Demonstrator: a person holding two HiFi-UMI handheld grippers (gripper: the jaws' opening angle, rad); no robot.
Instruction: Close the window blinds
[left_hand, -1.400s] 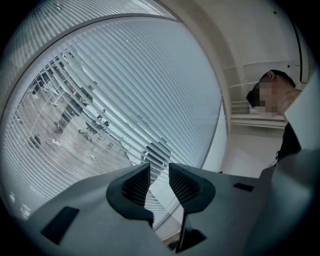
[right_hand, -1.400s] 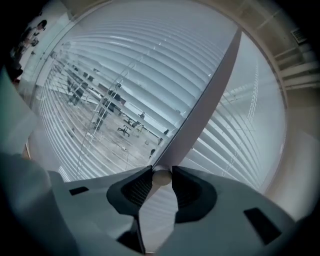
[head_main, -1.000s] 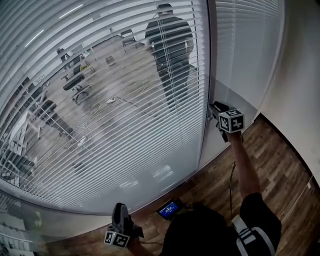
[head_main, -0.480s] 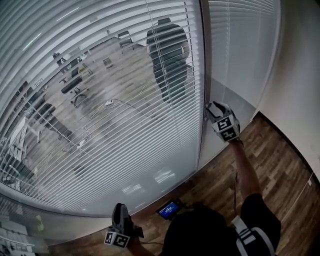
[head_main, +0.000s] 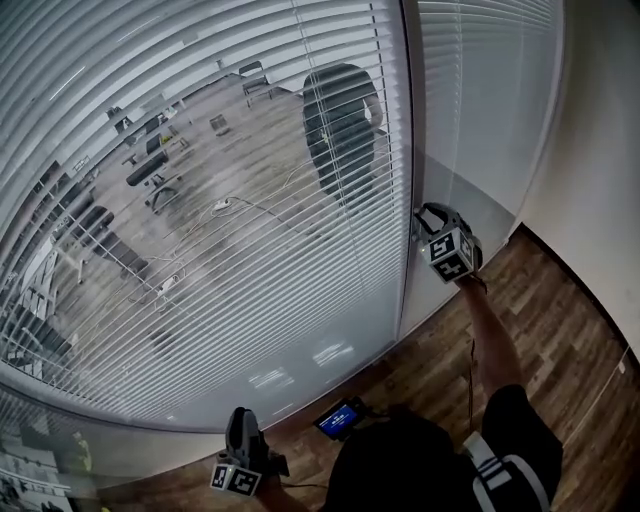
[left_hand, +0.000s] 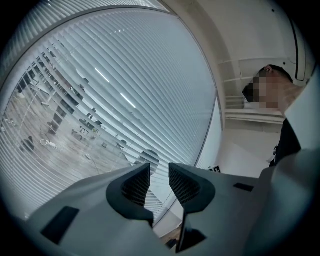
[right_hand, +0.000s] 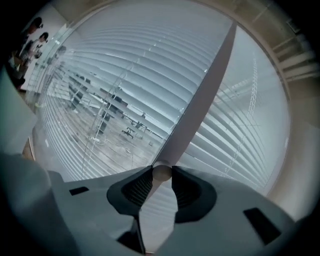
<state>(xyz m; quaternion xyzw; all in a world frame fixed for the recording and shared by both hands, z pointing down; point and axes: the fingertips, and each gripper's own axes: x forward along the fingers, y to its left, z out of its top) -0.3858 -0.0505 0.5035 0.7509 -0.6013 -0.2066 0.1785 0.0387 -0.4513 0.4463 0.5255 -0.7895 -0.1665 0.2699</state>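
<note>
**Right gripper pinches the knob on the window post; blinds not fully shut**

The blinds (head_main: 200, 250) cover a wide glass pane that fills most of the head view. Their slats are tilted enough that a room with desks and chairs shows through them. A dark figure (head_main: 340, 130) behind the glass shows only dimly between the slats. A grey post (head_main: 408, 150) runs down the right edge of this pane. Past it, a narrower pane carries a second set of blinds (head_main: 480, 90), which read as plain white from here.

The right gripper (head_main: 422, 222) is held out on a straight arm, level against the post about halfway up. In its own view the jaws have just been closing. They now press from both sides on a small, pale, round piece (right_hand: 161, 173), which looks like a turning knob on the post, though the view is too tight to be sure.

The left gripper (head_main: 241, 415) hangs low at the bottom of the head view, well apart from the right one. It points at the blinds, its jaws spread with nothing between them.

On the wooden floor (head_main: 560, 330) at the foot of the glass lies a small device with a blue screen (head_main: 338, 418).
</note>
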